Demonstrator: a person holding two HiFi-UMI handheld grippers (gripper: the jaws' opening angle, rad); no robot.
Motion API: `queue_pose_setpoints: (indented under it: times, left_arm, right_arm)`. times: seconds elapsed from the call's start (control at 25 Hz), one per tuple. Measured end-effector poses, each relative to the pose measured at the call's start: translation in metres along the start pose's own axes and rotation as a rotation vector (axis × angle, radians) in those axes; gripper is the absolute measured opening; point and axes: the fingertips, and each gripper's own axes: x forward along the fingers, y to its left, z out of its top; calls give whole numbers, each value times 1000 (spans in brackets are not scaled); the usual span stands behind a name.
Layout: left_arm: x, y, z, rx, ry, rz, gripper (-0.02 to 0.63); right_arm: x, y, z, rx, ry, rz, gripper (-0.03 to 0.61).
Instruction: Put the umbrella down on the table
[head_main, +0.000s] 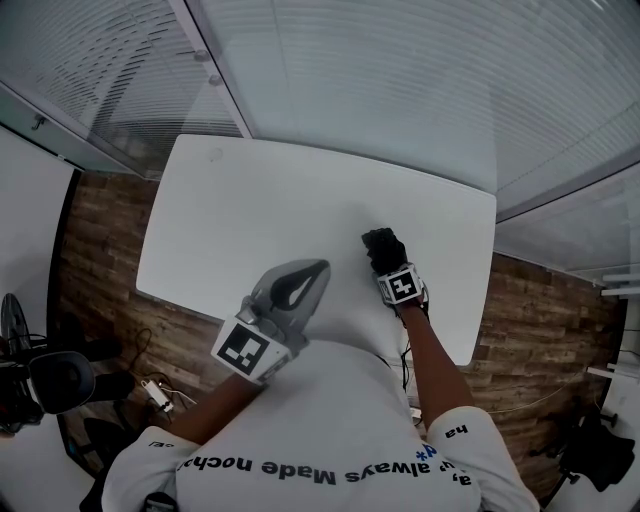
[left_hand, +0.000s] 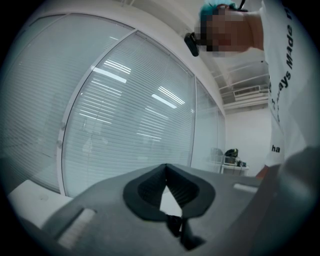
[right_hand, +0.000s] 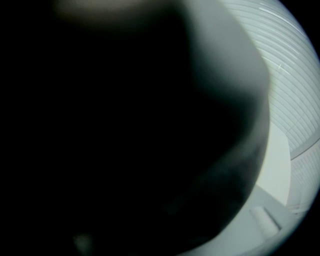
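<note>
Here, itemised against the white surface (head_main: 250, 200):

Umbrella (head_main: 380, 242): black, folded and compact. It sits over the right half of the surface, toward the near edge, with its lower end at or on the top; contact cannot be confirmed. In the right gripper view it fills almost the whole frame as a dark mass (right_hand: 125, 130).

Right gripper (head_main: 388, 262): above the near right part of the surface, pointing steeply down at it. Jaws stand wide and are clamped round the umbrella. Only a grey strip of one jaw shows at the lower right of its own view, so the pads themselves are hidden.

Left gripper (head_main: 318, 268): over the near edge of the surface, left of the umbrella and apart from it, held level. Jaws are together at the tips (left_hand: 166, 167), with a small diamond-shaped gap behind them and nothing inside it.

Glass wall with blinds (left_hand: 130, 125): beyond the far edge of the surface.

Wood-pattern floor (head_main: 100, 260): on both sides of the surface.
</note>
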Motion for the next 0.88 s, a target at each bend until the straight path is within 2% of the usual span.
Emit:
queue_pose_setpoints:
  times: [0.88]
  left_arm:
    - [-5, 2, 1, -7, -5, 8, 3]
  right_arm:
    - [4, -2, -6, 27, 23, -8, 266]
